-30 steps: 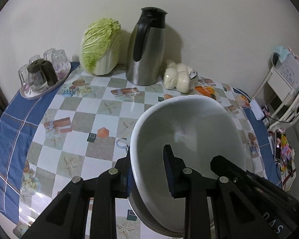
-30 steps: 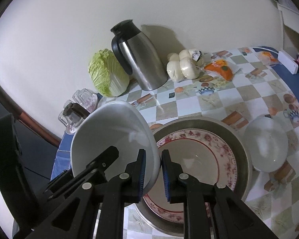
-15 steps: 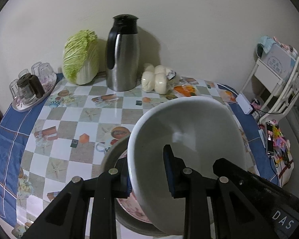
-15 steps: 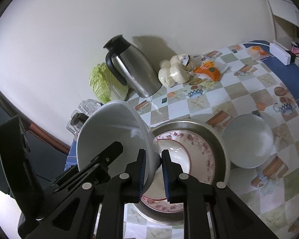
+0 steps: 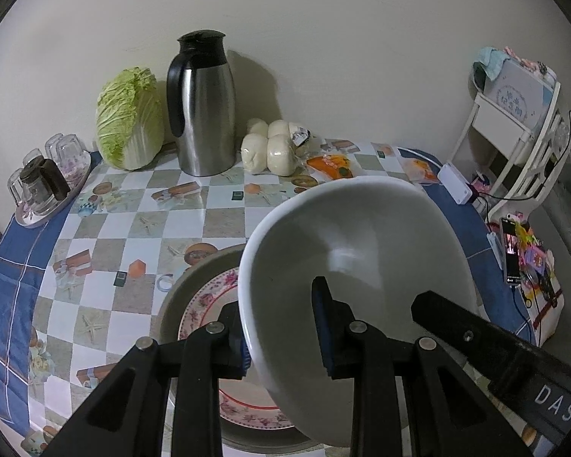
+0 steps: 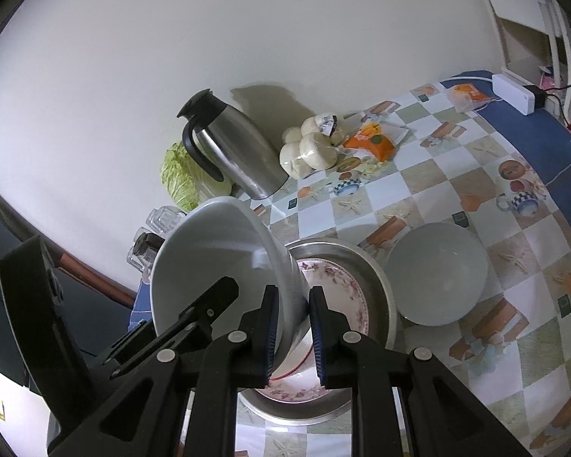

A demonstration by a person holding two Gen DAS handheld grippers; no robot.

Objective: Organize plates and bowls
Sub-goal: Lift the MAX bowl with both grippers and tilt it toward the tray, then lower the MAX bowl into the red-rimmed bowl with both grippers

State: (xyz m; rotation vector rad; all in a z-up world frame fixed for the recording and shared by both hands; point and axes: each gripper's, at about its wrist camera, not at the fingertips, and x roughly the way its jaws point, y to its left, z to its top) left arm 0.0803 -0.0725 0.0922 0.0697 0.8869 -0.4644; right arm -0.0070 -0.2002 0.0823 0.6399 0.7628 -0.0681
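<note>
A large white bowl [image 5: 361,236] hangs tilted in the air, held by both grippers. My left gripper [image 5: 281,327] is shut on its near rim, one finger outside and one inside. My right gripper [image 6: 293,327] is shut on the same bowl [image 6: 217,251] at its right side wall. Under the bowl a metal basin [image 5: 186,285] stands on the table with a floral plate [image 5: 209,297] lying in it. In the right wrist view the basin [image 6: 384,285] and plate [image 6: 342,285] lie just beyond my fingers. A second white bowl [image 6: 437,274] rests on the table to the right of the basin.
Along the wall stand a steel jug [image 5: 205,106], a cabbage [image 5: 129,118], a bag of buns [image 5: 270,148] and an orange packet [image 5: 331,162]. A tray of glasses [image 5: 45,182] sits far left. A white shelf [image 5: 514,114] and a phone [image 5: 510,251] are beyond the table's right edge.
Both grippers have carried the white bowl rightward across the table and slightly up. The basin with the floral plate has come into view under it in the left wrist view.
</note>
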